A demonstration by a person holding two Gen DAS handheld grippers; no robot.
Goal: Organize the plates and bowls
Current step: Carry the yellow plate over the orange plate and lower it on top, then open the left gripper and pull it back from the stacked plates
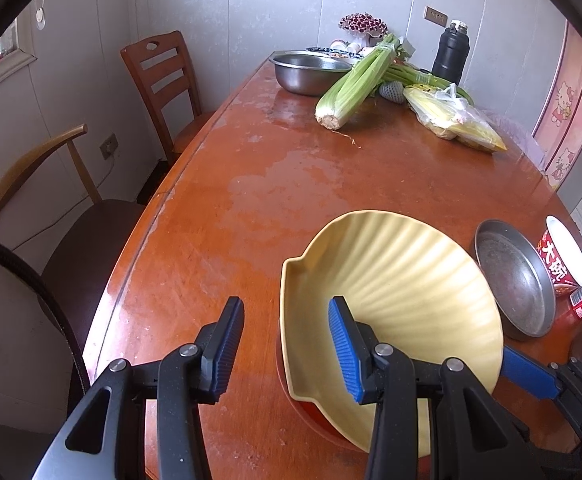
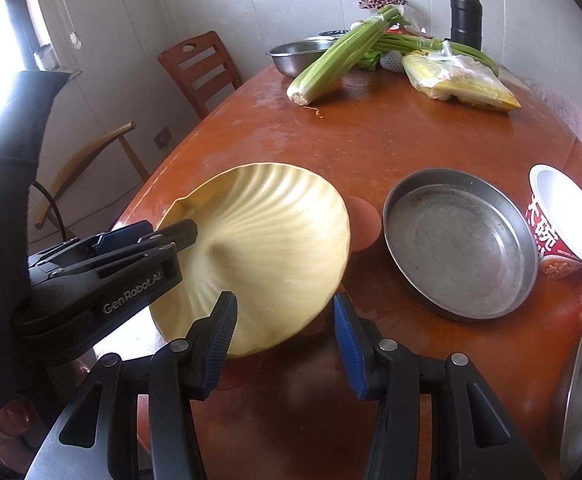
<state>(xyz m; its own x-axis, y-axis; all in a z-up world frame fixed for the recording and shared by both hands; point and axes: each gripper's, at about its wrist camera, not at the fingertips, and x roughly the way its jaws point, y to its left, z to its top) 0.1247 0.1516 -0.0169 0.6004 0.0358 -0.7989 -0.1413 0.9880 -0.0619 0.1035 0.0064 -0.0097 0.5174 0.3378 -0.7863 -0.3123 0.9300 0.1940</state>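
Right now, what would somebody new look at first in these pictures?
Probably the big yellow shell-shaped plate, tipped up near the front of the reddish table, with both grippers' open jaws around its edges. Next, the round metal pan lying flat just to its right. Then the long green celery at the far end, beside a steel bowl.

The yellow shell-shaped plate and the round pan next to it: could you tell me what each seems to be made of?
The yellow shell-shaped plate looks like glazed ceramic, possibly melamine: an opaque, smooth, softly glossy surface with moulded ribs. The round pan looks like bare metal, probably steel or aluminium: dull grey, scuffed and stained, with a thin rolled rim.
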